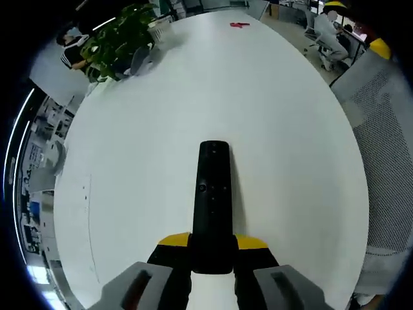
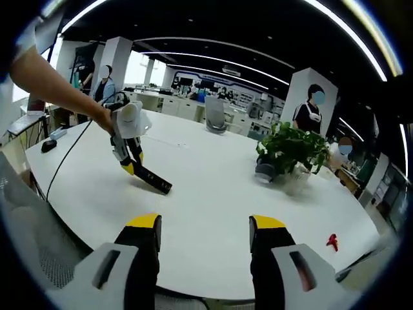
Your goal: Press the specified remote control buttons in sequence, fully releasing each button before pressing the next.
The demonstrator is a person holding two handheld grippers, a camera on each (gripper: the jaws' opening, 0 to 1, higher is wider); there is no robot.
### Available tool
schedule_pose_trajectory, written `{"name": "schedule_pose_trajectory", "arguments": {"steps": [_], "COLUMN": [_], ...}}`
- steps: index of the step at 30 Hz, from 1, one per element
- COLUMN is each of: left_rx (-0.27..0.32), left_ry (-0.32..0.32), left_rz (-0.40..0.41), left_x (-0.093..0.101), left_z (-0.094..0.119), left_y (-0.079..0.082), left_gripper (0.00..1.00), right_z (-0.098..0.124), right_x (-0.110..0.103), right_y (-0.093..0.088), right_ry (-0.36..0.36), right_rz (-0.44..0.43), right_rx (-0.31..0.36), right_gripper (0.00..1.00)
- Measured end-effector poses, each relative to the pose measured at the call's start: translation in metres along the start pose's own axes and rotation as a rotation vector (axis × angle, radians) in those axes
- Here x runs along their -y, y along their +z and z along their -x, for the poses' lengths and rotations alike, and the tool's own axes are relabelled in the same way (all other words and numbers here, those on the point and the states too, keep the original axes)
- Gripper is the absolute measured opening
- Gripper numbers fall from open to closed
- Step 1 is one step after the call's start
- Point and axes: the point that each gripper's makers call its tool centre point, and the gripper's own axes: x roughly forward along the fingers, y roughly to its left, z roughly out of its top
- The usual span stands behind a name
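Left gripper [image 1: 211, 248] clamped on the near end of a black remote control [image 1: 212, 203]; yellow-tipped jaws press it from both sides. Remote runs straight out ahead of the jaws, buttons facing up, its far end over the white table [image 1: 161, 129]. In the right gripper view the same remote [image 2: 152, 179] slopes down from the left gripper [image 2: 132, 161], its free end at or just above the tabletop, can't tell if touching. A person's arm [image 2: 55, 87] holds that gripper, and a dark cable [image 2: 68, 157] trails from it over the table edge.

Right gripper [image 2: 205, 232] released, jaws wide apart with nothing between them, hovering over the near table edge, well apart from the remote, which sits ahead and left of its jaws.

Potted plant [image 2: 292, 150] ahead and right of the right jaws; in the left gripper view the plant [image 1: 122, 35] is far ahead, left. Small red object [image 2: 332, 241] by the right jaw's outer side, seen too far ahead of the left jaws [image 1: 239, 25]. Mesh chair back [image 1: 381, 129] off to the right of the left jaws.
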Motion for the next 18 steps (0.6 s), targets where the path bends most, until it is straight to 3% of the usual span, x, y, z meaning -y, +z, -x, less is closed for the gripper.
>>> {"name": "schedule_pose_trajectory", "arguments": {"steps": [10,18], "left_rx": [-0.031,-0.049], "left_ry": [0.047,0.049], "left_rz": [0.004,0.005], "left_x": [-0.029,-0.043], "left_z": [-0.013,-0.025], "left_y": [-0.003,0.001], "left_gripper": [0.23,0.23], "right_z": [0.000,0.000], "right_x": [0.002,0.004], "right_y": [0.000,-0.002], "right_ry": [-0.011,-0.020], "right_rz": [0.004,0.004], "right_rx": [-0.001,-0.013], "right_gripper": [0.59,0.58]}}
